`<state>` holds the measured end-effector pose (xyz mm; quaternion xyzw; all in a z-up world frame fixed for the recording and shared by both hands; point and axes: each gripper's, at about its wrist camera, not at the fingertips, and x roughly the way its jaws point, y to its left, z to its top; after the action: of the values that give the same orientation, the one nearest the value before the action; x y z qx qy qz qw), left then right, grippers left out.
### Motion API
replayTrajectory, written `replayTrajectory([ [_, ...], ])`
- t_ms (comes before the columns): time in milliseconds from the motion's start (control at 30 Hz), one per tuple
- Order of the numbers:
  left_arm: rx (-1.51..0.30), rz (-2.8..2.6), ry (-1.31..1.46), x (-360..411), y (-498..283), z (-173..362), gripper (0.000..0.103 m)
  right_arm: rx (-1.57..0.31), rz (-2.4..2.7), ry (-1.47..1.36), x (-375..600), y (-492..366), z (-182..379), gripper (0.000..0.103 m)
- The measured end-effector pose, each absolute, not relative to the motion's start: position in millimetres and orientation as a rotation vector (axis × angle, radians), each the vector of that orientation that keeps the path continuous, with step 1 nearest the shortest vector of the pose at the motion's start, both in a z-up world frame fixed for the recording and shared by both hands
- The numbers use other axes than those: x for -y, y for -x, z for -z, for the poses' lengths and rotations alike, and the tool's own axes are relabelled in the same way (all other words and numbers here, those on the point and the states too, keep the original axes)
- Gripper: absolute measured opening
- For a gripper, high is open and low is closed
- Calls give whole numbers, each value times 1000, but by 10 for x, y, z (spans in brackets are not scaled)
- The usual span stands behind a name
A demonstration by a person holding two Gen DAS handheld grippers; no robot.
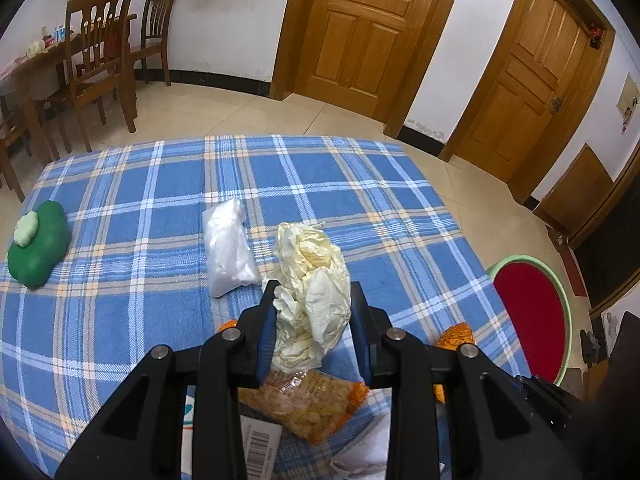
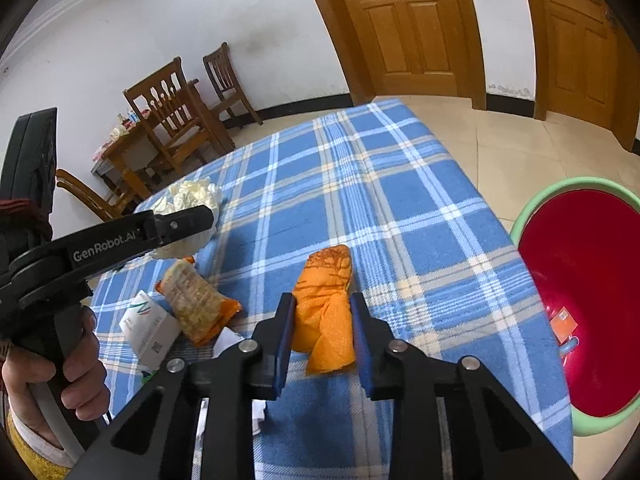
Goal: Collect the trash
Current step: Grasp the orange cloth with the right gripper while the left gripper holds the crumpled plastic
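My left gripper (image 1: 314, 300) is shut on a crumpled cream paper wad (image 1: 316, 280) and holds it above the blue plaid table (image 1: 140, 200). The wad also shows in the right wrist view (image 2: 192, 200), with the left gripper (image 2: 200, 216) around it. My right gripper (image 2: 322, 312) is shut on a crumpled orange wrapper (image 2: 326, 304) at table level. A red bin with a green rim (image 2: 580, 296) stands on the floor right of the table and also shows in the left wrist view (image 1: 532, 320).
On the table lie a clear plastic bag (image 1: 228, 248), a snack packet (image 2: 196, 304), a small white box (image 2: 148, 328) and a green container (image 1: 38, 244). Wooden chairs (image 1: 100, 56) and a side table stand at the back left. Two wooden doors (image 1: 360, 28) are behind.
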<state>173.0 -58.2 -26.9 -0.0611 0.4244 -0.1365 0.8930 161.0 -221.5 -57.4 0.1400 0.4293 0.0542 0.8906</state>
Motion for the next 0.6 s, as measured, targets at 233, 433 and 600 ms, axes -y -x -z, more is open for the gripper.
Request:
replayTrajectory([
  [233, -854, 308, 133, 627, -1586, 119, 33, -848, -105, -320, 2306, -1415, 400, 30],
  [433, -836, 340, 139, 688, -1437, -18, 33, -798, -92, -339, 2382, -1202, 232, 30],
  [600, -819, 365, 131, 761, -1299, -131, 33, -763, -71, -357, 2479, -1032, 129, 30],
])
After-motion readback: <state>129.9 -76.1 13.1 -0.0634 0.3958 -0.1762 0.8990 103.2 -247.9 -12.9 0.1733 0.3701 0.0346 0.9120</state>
